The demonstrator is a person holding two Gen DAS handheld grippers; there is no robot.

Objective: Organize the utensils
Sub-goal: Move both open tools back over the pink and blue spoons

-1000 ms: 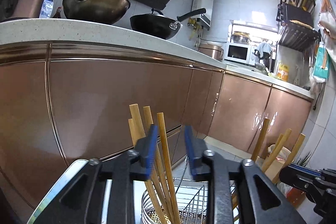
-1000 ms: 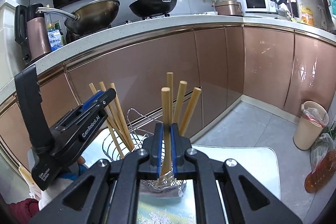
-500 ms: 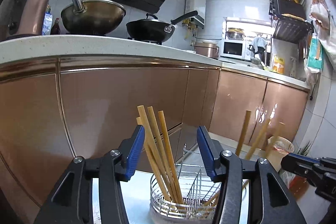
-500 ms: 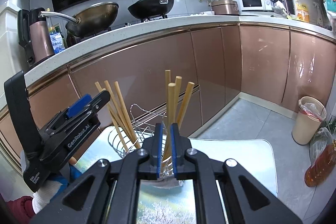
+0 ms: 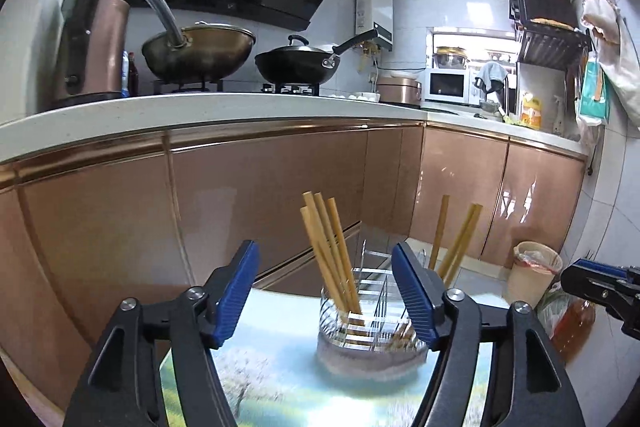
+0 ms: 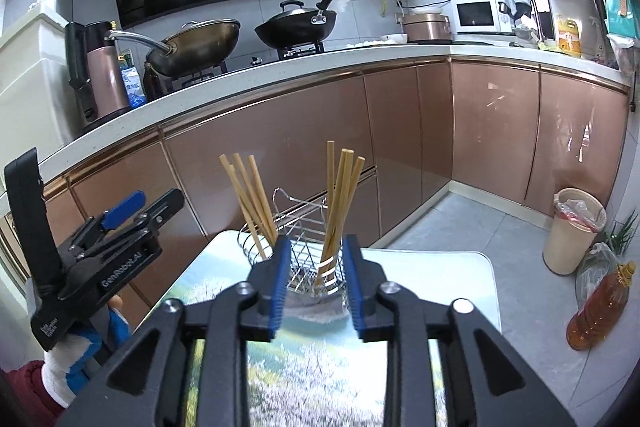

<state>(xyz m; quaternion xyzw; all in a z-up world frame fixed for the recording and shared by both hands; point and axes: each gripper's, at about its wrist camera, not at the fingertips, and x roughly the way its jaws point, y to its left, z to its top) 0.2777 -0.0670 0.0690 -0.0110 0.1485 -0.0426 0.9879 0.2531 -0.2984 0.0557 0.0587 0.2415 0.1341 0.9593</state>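
Note:
A wire utensil holder (image 6: 308,267) stands on a small table with a landscape print (image 6: 320,351). Several wooden chopsticks (image 6: 250,201) stand in its left compartment and several more chopsticks (image 6: 340,195) in its right one. The holder also shows in the left wrist view (image 5: 370,327), with both chopstick groups (image 5: 330,251). My left gripper (image 5: 324,295) is open and empty, short of the holder. It also shows at the left of the right wrist view (image 6: 132,215). My right gripper (image 6: 314,287) is open and empty, just in front of the holder.
Copper-coloured cabinet fronts (image 6: 280,155) run behind the table under a white counter with two woks (image 6: 196,45). A beige bin (image 6: 574,235) and an oil bottle (image 6: 598,309) stand on the floor at the right.
My right gripper let go of a chopstick, which now stands in the right compartment, and pulled back. My left gripper opened wide and drew back from the left chopsticks.

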